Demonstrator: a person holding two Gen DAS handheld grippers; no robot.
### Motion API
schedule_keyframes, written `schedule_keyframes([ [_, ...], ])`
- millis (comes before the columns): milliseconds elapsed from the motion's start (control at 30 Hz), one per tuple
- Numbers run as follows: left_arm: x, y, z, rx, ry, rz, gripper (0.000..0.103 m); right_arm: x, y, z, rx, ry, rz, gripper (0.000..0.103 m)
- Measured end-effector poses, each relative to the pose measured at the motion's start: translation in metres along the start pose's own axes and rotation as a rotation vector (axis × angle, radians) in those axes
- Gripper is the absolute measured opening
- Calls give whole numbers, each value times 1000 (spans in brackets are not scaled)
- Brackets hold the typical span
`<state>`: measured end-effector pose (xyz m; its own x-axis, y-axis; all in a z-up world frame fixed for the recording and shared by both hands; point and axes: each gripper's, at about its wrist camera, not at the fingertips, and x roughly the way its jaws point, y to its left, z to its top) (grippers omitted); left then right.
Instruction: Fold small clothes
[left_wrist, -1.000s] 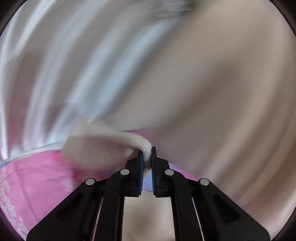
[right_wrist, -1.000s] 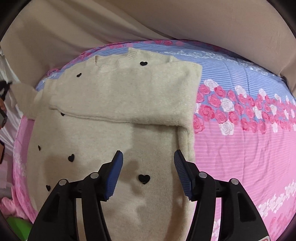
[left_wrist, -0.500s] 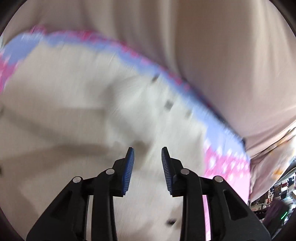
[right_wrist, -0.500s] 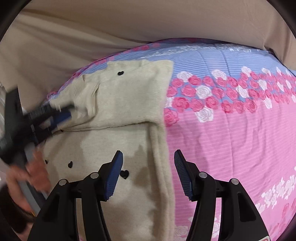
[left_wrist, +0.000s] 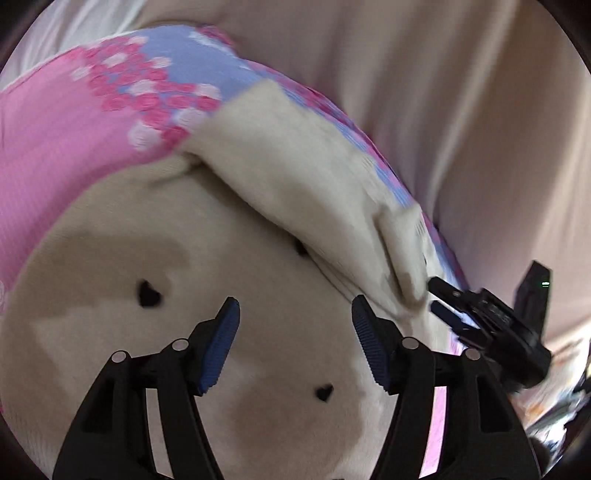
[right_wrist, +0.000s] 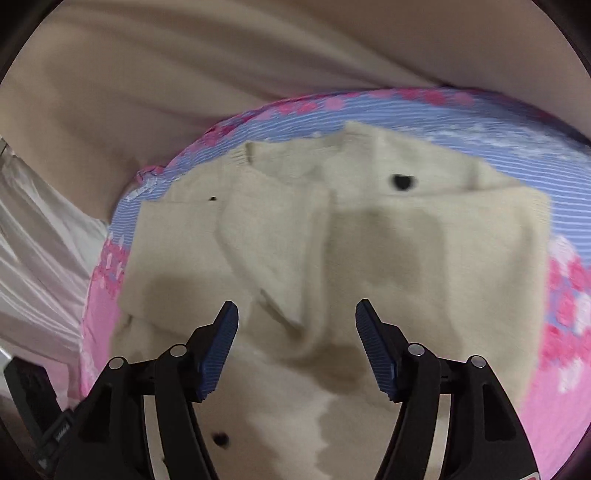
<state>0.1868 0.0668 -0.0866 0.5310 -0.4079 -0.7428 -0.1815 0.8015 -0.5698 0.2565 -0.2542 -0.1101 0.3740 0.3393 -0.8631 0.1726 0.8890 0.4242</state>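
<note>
1. Cream knitted sweater (right_wrist: 388, 258) with small black heart motifs, spread flat on a pink and blue bedsheet (right_wrist: 576, 387) printed with roses; both sleeves folded inward across the chest, collar toward the far edge of the bed.
2. Left sleeve (right_wrist: 273, 258), folded diagonally over the body panel, cuff end near the middle of the garment, just ahead of the right tool's fingertips.
3. Right gripper (right_wrist: 295, 321): black frame, blue ribbed pads, jaws spread and widening; nothing pinched, pads clear of the knit, aimed steeply down at the sweater's centre.
4. Left gripper (left_wrist: 295, 317): same build, jaws apart and opening; no fabric between the pads, hovering over the lower body panel between two black hearts (left_wrist: 147, 293).
5. In the left wrist view, folded upper part of the sweater (left_wrist: 295, 166) as a thick band running from the pink sheet (left_wrist: 55, 147) toward the right gripper (left_wrist: 439, 299), seen at the right edge close to the fold's end; contact there not discernible.
6. Beige draped curtain (right_wrist: 221, 66) behind the bed; pale satin-like cloth (right_wrist: 33, 236) at the left margin of the right wrist view.
7. Slight motion blur in both views.
</note>
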Motion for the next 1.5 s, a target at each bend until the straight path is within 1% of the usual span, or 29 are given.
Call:
schedule_keyframes([
  [33,1,5,4,-23,0,-6,61,5,0,4,22,6,27,58],
  [67,0,16,9,-40,1,-12,61,9,-1,8,43,8,67,44],
  [100,2,20,14,-58,2,-21,61,9,1,10,56,6,90,9],
  [200,7,29,31,-88,-4,-30,61,-39,-2,12,89,-174,166,9],
  [267,7,37,38,-114,-19,-40,61,-78,-22,3,164,-285,198,9],
  [333,13,42,50,-150,-26,-60,62,-100,-53,-16,248,-342,184,9],
  [367,16,44,56,-164,-29,-65,62,-103,-66,-28,266,-349,138,9],
  [400,23,44,63,-176,-33,-68,62,-99,-77,-38,273,-332,80,10],
  [433,28,46,69,-182,-31,-71,62,-88,-90,-47,282,-277,26,11],
  [500,46,47,78,-216,-6,-75,62,-62,-114,-64,345,-167,11,11],
  [567,62,47,84,-251,14,-70,62,-54,-119,-70,354,-162,15,11],
  [667,73,44,89,-294,13,-73,61,-55,-119,-65,363,-171,21,26],
  [700,74,43,90,-309,9,-81,52,-58,-119,-64,363,-180,24,37],
  [733,73,44,90,-325,-2,-81,45,-60,-121,-61,363,-197,18,42],
  [767,71,45,90,-338,-15,-83,33,-62,-126,-58,369,-206,17,43],
  [800,67,46,91,-349,-34,-83,24,-64,-132,-57,387,-216,26,43],
  [833,63,48,92,-351,-45,-85,19,-63,-136,-54,410,-230,40,37],
  [867,60,48,93,-345,-57,-83,12,-67,-139,-54,421,-250,52,24],
  [900,56,47,95,-328,-75,-71,12,-72,-139,-54,418,-267,57,10],
  [933,51,48,96,-312,-85,-62,11,-81,-135,-56,400,-302,71,9],
  [1000,49,50,100,-291,-97,-24,12,-89,-127,-59,355,-321,63,9],
  [1133,62,69,102,-300,-79,58,11,-47,-135,-73,317,-147,-46,12],
  [1167,63,72,101,-290,-83,49,11,-49,-135,-78,320,-173,-29,10],
  [1267,61,70,100,-265,-77,43,13,-63,-134,-86,339,-193,-27,21],
  [1333,56,75,97,-275,-42,-4,14,-75,-132,-89,329,-197,-48,28],
  [1367,50,76,96,-264,-30,-14,17,-84,-133,-94,321,-201,-54,30],
  [1400,42,76,93,-233,-30,4,23,-93,-135,-101,315,-195,-84,42],
  [1433,30,77,88,-197,-39,28,27,-100,-137,-109,311,-185,-112,59],
  [1500,8,83,76,-143,-49,65,43,-112,-141,-132,299,-157,-138,63],
])
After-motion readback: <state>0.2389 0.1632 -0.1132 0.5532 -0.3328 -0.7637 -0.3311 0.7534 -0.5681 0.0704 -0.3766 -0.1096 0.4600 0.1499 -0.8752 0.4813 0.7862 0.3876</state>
